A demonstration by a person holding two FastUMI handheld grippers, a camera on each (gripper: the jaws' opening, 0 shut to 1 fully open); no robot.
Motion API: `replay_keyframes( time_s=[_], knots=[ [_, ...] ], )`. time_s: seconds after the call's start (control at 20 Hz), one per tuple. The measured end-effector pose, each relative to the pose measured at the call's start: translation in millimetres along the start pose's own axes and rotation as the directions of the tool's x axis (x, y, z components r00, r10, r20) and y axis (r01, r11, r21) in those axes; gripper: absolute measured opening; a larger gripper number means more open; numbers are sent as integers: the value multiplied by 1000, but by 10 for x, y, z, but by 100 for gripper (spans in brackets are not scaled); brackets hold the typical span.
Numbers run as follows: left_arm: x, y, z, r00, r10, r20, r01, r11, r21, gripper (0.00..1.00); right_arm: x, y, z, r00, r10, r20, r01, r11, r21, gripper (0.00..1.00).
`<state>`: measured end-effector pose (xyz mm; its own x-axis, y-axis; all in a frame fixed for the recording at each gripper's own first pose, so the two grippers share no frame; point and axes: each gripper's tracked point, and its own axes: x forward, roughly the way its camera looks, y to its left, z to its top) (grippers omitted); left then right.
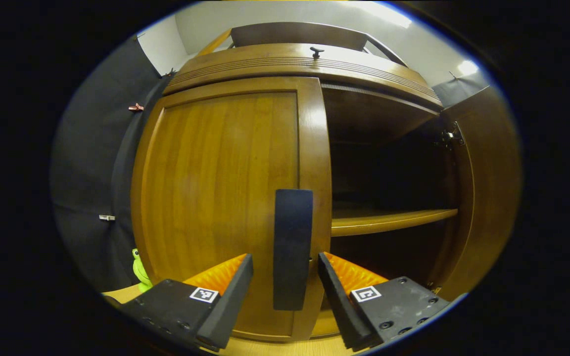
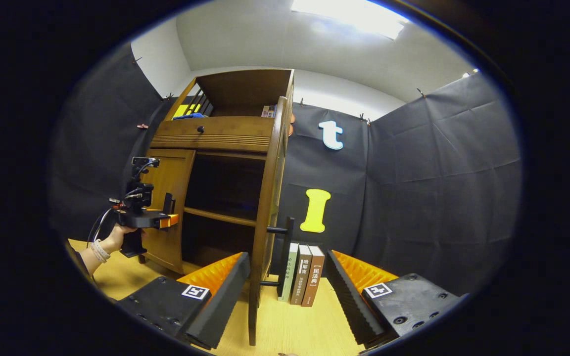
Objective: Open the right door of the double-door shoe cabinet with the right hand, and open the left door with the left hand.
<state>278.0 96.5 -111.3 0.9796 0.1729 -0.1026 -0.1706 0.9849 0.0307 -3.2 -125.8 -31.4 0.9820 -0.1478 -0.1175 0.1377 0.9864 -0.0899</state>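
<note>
Closed glossy brown wooden left door (image 1: 220,198) | stiff, hinged, swings easily | take its dark vertical bar handle (image 1: 292,247) | left tool (image 1: 285,274) spread around handle, unclamped | right tool (image 2: 287,277) released.

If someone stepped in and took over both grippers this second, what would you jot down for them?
Left gripper: open, its fingers either side of the left door's handle, not yet closed on it.
Right gripper: open, holding nothing, by the right door's handle.
Right door: swung wide open; shelf inside is visible.
Left door: still closed.
Done: right door opened.
Left: grip the left handle and pull that door open.
</note>
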Motion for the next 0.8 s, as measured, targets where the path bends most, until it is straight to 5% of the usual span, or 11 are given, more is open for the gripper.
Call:
replay_keyframes(
  time_s=[0.15, 0.8],
  knots=[
    [24, 58, 35, 999, 46, 28, -46, 999, 14, 36, -18, -67, -61, 1000, -13, -16, 13, 1000, 12, 97],
    [-434, 132, 65, 1000, -5, 15, 5, 1000, -2, 31, -284, 102, 47, 1000, -8, -29, 8, 1000, 13, 97]
  ],
)
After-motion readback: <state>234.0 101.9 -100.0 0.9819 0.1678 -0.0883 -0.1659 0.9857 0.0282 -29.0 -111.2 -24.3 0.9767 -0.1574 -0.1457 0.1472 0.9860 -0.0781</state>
